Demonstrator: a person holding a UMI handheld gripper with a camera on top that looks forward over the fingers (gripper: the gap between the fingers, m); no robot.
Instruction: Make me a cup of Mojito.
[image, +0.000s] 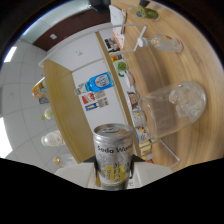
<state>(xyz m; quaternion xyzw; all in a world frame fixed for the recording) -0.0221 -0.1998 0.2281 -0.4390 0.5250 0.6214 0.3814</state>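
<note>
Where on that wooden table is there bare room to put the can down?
The hand-held gripper holds the soda can. Bare wood lies on the table between the glass of ice and the small glass farther off. The table's edge beside the can is crowded with small packets.

One soda water can (114, 151) stands between the fingers. One clear glass (176, 111) holding ice lies toward the desk's (165, 70) near edge. One clear bottle (167, 44) rests farther along the desk, with one white long-handled tool (134, 47) beside it. One greenish item (148, 13) sits near the far corner; what it is cannot be told. One blue packet (100, 81) hangs on the white panel.
</note>
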